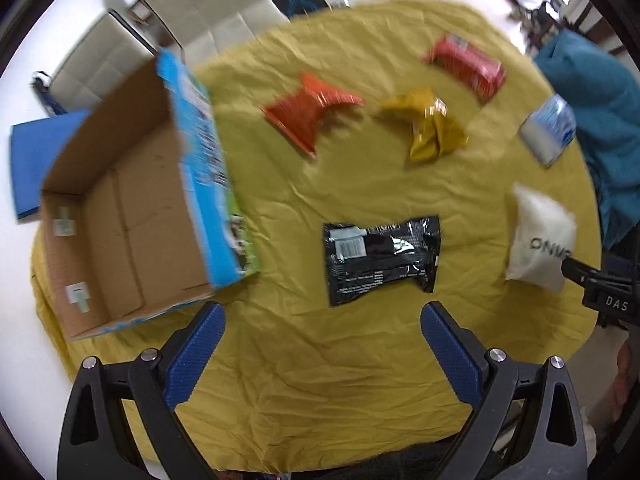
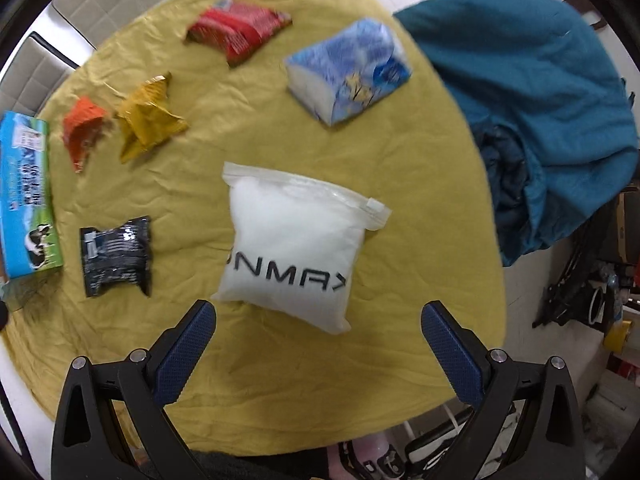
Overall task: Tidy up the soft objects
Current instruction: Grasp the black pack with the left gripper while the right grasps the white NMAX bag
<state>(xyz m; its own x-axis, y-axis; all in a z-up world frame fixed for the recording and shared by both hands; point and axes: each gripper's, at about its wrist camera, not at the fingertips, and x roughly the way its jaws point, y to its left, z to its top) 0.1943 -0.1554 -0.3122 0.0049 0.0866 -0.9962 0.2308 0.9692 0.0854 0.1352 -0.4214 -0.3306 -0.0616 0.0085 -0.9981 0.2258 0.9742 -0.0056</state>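
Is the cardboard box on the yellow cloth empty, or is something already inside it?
Empty. The left wrist view looks into the open cardboard box and shows only its bare brown floor and walls.

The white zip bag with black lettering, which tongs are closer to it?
Right. The right tongs hang open just short of the white zip bag; the left tongs sit off to its side, facing the black packet.

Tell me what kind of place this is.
Probably a home dining area used as a workspace: a round table under a yellow cloth, white padded chairs around it, and equipment clutter on the floor.
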